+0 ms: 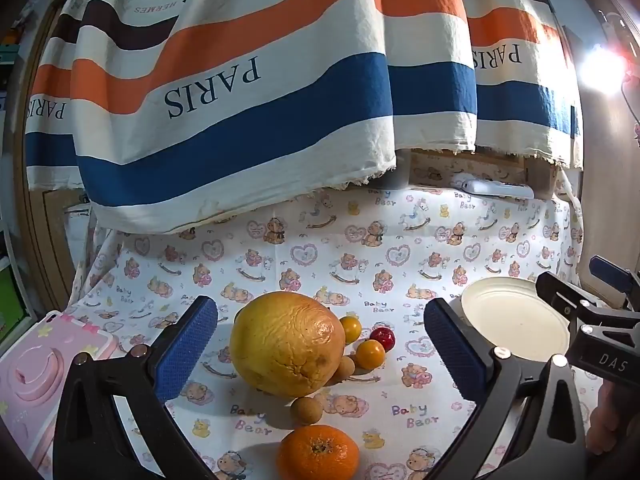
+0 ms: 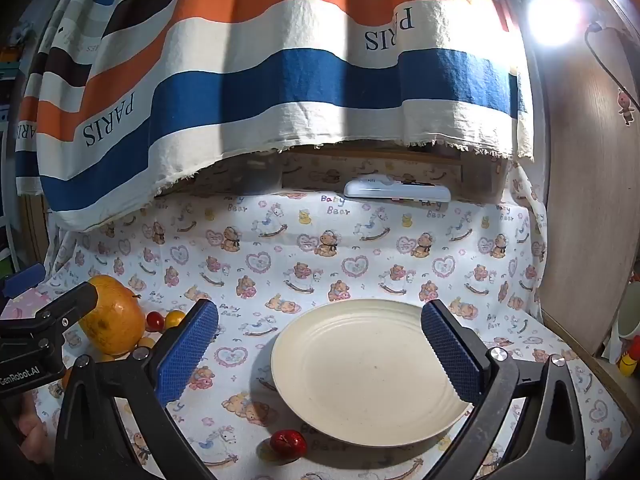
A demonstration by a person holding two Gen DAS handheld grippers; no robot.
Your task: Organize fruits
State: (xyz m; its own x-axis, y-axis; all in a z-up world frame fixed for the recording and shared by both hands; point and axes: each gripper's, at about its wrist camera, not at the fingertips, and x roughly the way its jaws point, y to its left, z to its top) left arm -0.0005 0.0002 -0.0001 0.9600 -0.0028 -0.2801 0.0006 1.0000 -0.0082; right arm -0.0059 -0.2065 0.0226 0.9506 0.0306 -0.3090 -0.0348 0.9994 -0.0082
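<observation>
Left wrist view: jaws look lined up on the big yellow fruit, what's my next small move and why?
Probably ease the left gripper forward and down around the grapefruit. Its jaws are open and empty, the fruit sits centred between them, and the plate holds nothing yet.

The striped curtain [image 1: 248, 80] reads "PARIS" and "HERMES", the tablecloth [image 1: 408, 416] "Baby Bear", the left claw [image 2: 24, 374] "GenRobot.AI".

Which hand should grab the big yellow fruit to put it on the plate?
Probably the left. The left gripper is open with the big yellow fruit sitting right between its fingers. The right gripper is open over the empty plate, away from that fruit.
</observation>
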